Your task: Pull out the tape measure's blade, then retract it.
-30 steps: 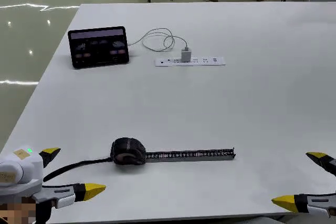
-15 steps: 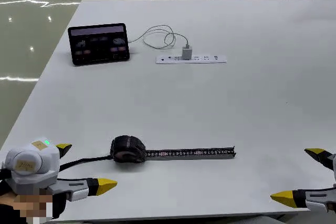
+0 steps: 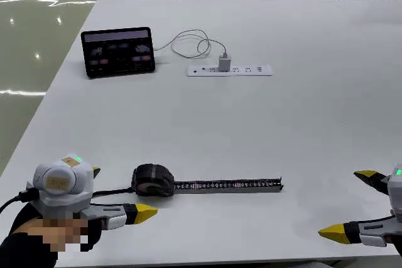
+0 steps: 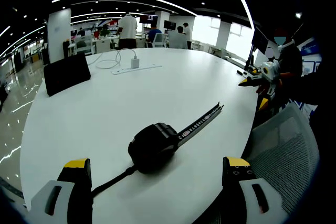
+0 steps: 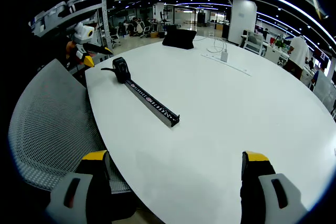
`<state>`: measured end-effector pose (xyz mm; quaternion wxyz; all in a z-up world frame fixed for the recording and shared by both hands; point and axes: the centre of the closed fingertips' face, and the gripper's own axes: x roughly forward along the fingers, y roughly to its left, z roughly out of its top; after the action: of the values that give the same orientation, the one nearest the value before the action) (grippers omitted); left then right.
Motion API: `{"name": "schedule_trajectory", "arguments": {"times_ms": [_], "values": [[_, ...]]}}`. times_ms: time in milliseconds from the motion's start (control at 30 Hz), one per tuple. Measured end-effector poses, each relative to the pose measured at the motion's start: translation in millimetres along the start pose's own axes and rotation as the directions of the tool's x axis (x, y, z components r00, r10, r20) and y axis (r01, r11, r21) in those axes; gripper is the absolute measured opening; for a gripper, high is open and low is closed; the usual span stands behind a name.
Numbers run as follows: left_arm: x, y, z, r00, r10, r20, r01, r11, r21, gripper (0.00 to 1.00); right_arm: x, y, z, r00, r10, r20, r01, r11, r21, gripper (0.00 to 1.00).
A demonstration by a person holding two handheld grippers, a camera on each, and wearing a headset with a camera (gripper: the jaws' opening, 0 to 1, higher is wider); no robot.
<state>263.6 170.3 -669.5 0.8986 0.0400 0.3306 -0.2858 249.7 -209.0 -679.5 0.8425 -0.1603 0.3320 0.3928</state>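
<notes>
Wide white tabletop (image 3: 251, 123) in an open-plan office, glossy floor and chair legs beyond the far edge. Compared with a second ago, left tongs (image 3: 120, 191) further forward, jaws spread wide and empty, now just short of the tape measure (image 3: 152, 180) with its black case lined up between the two yellow tips in the left gripper view. Right tongs (image 3: 347, 204) drawn in slightly as well, likewise open and holding nothing, well apart from the blade (image 3: 229, 185). Blade itself unmoved: lying flat, pulled out from the case toward the right tongs. Suggests the pull-out is done and the retract is coming, probably with a grip on the case first. Black strap (image 3: 113, 191) trailing from the case back between the left jaws, possibly in the way of a clean grip. Far ahead of both tongs and out of the way: tablet (image 3: 118, 52), power strip (image 3: 229, 70) with charger (image 3: 223, 64), looped cable (image 3: 191, 45).
</notes>
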Motion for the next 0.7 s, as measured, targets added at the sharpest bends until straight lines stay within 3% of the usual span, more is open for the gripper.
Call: {"name": "schedule_trajectory", "arguments": {"times_ms": [200,367,700], "values": [[9.5,-1.2,4.7,1.0,0.004,-0.005,-0.004,1.0,0.001,1.0,7.6,1.8,4.7,0.9994,0.031,-0.018,-0.031,0.999,-0.027,1.0],[15.5,1.7,5.5,0.9986,0.04,-0.036,-0.04,0.999,-0.002,1.0,13.1,4.7,9.1,0.9982,0.049,-0.035,-0.051,0.997,-0.054,1.0],[26.7,8.5,14.6,0.9924,0.12,-0.028,-0.121,0.991,-0.057,1.0,23.5,4.7,17.5,0.9928,0.093,-0.075,-0.102,0.987,-0.123,1.0]]}}
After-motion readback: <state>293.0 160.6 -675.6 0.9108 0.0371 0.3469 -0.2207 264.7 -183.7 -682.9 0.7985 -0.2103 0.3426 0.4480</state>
